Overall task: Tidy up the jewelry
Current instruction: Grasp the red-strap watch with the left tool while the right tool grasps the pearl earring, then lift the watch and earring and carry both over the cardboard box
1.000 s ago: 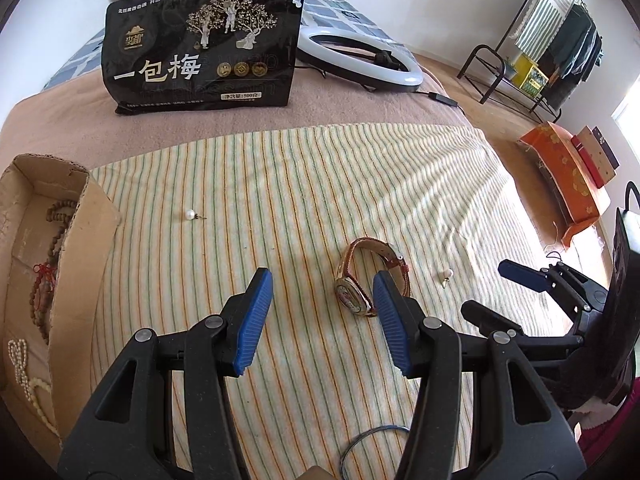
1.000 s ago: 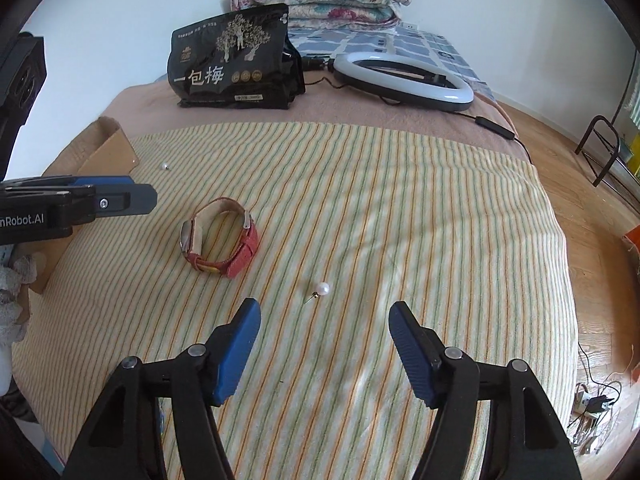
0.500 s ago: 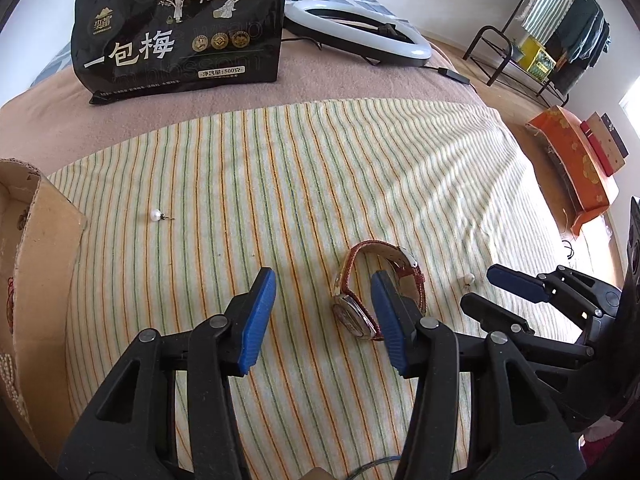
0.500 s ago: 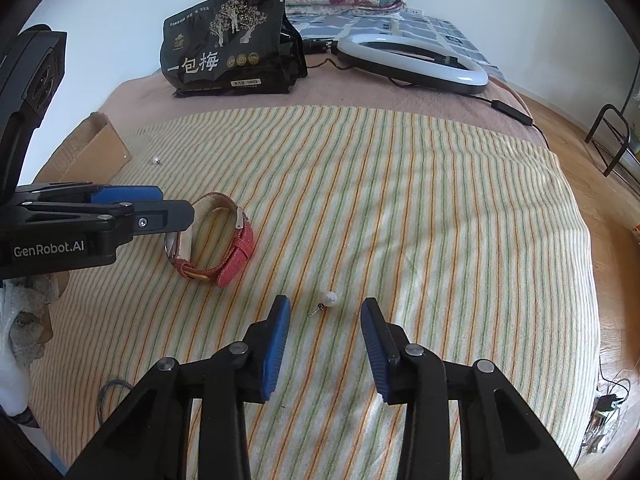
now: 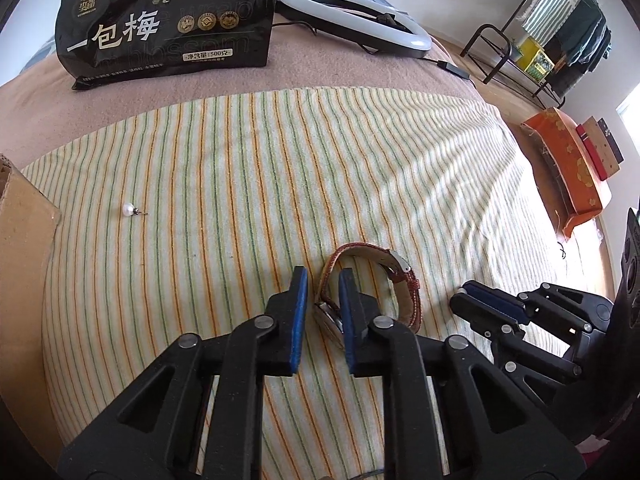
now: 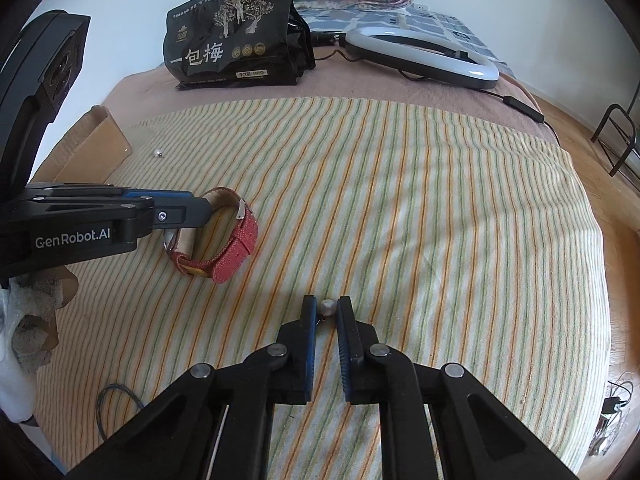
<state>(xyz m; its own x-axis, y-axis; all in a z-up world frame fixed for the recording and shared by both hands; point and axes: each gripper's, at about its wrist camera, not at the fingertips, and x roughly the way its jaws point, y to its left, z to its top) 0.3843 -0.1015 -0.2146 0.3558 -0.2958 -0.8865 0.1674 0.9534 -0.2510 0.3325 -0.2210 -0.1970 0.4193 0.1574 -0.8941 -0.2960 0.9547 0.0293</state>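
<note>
A red-strapped watch [image 5: 376, 280] lies on the striped towel [image 5: 280, 168]. My left gripper [image 5: 323, 280] is shut on the near side of the watch strap; this also shows in the right wrist view [image 6: 200, 208]. My right gripper [image 6: 327, 307] is shut on a pearl earring [image 6: 328, 306] on the towel. A second pearl earring [image 5: 129, 210] lies at the far left, near the cardboard box [image 5: 20, 240].
A black snack bag [image 5: 168, 20] and a white ring light [image 5: 356, 20] lie at the back of the bed. The watch shows in the right wrist view [image 6: 224, 248]. An orange box [image 5: 568, 168] stands on the floor at the right.
Both grippers moved forward and closed: the left onto the watch strap, the right onto the pearl earring.
</note>
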